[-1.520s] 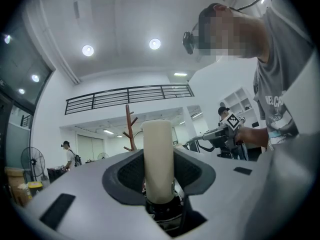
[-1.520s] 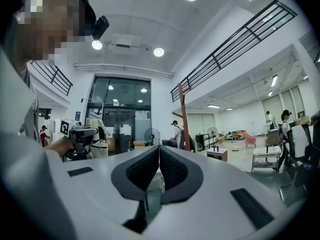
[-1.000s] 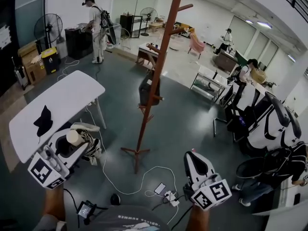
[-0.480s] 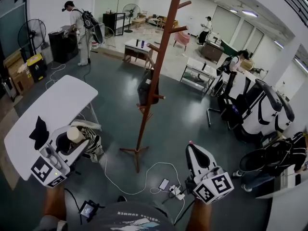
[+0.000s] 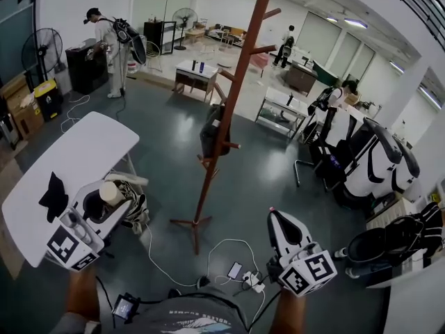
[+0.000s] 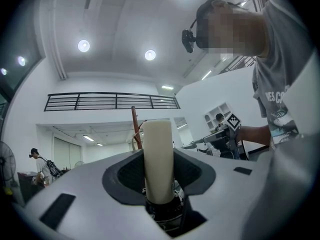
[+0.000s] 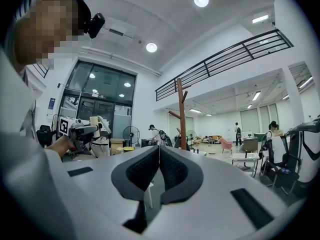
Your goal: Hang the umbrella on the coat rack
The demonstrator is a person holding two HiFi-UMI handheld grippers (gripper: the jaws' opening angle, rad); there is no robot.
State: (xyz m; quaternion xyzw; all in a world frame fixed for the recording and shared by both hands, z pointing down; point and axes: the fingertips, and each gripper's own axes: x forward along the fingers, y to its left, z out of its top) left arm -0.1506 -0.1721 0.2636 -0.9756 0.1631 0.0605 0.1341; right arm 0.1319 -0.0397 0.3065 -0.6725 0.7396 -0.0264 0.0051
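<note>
Gripped umbrella [image 5: 131, 204] by its cream handle [image 6: 158, 159] in left hand-held gripper [image 5: 96, 209], beside worktop's [image 5: 76, 155] near right edge; carried right hand-held gripper [image 5: 277, 218] clamped together, empty; faced coat rack [image 5: 226, 110] upright on floor [image 5: 264, 179].

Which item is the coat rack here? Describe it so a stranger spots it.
Start from the open dark grey floor right of the white rectangular table. The tall reddish-brown wooden coat rack stands there on splayed feet; nothing nearby is a slim upright pole with angled pegs.
</note>
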